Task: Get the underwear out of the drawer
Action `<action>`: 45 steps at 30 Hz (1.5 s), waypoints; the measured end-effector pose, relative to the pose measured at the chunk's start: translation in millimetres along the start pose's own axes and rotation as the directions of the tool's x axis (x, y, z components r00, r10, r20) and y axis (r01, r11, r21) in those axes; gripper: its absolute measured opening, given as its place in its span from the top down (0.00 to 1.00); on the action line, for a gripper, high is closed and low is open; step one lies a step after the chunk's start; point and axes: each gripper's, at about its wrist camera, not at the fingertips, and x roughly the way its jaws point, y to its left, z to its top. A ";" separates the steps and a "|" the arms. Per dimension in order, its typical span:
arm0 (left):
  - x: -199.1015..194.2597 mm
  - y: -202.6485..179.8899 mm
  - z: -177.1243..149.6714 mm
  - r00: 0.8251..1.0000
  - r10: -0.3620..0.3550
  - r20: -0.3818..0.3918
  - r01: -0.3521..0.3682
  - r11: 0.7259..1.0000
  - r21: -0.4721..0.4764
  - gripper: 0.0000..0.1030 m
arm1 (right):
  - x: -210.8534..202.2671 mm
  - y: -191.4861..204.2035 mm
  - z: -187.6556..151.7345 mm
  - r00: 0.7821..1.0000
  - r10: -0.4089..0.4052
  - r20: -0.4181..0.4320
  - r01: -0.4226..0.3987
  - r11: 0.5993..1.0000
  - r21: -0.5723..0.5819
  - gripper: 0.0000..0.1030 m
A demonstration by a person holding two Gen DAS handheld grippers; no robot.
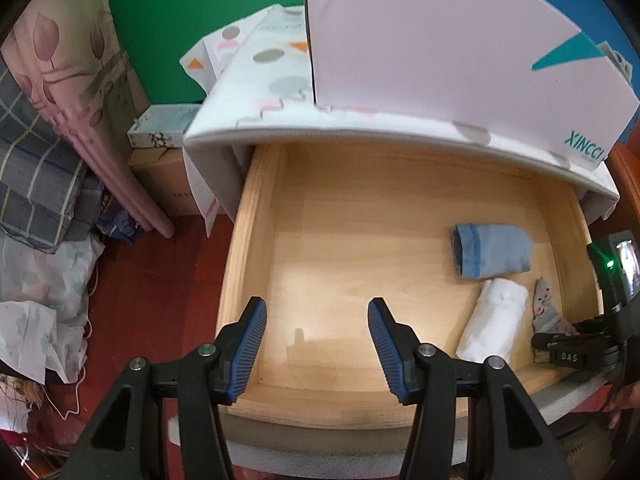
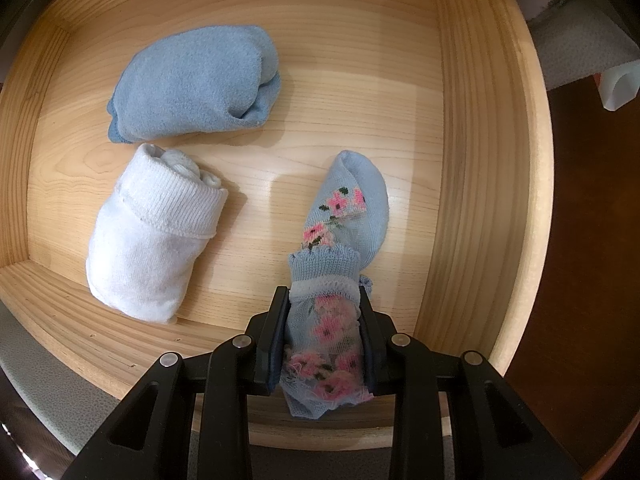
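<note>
I see my left gripper (image 1: 316, 344) with jaws apart and empty over the open wooden drawer (image 1: 256, 216). At three o'clock lie a blue roll (image 1: 492, 250), a white roll (image 1: 494, 326) and a floral sock (image 1: 546, 306) at the right gripper (image 1: 572, 346).

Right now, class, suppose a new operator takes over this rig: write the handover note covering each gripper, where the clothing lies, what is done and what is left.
Right gripper: jaws shut on the cuff end of the floral sock, pointing down into the drawer; the sock's toe end looks to be on the drawer floor.
Left gripper: jaws open, empty, over the bare left part of the drawer.
Still lying in the drawer: blue roll and white roll, side by side, untouched.
Done: drawer open, floral sock gripped.
Left: lift the sock out, then probably fetch both rolls.
</note>
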 end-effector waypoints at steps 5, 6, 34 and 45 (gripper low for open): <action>0.2 2.8 -2.8 1.000 0.005 0.019 -0.004 1.000 -0.025 0.48 | -2.7 -7.4 -1.6 1.000 0.025 0.012 -0.025 0.999 0.020 0.72; 0.4 3.1 -3.6 1.000 0.007 0.021 -0.006 1.000 -0.029 0.48 | -3.7 -9.2 -1.9 0.999 0.027 0.016 -0.028 0.999 0.023 0.73; -8.7 5.4 -7.0 0.997 -0.013 0.081 0.014 1.000 -0.016 0.48 | -174.1 -36.7 -27.6 0.928 0.080 0.365 -0.070 0.997 -0.042 0.76; -9.0 7.8 -5.9 0.996 -0.016 0.084 0.018 1.000 -0.022 0.48 | -283.4 -18.0 -10.6 0.854 0.095 0.511 -0.051 0.994 -0.101 0.76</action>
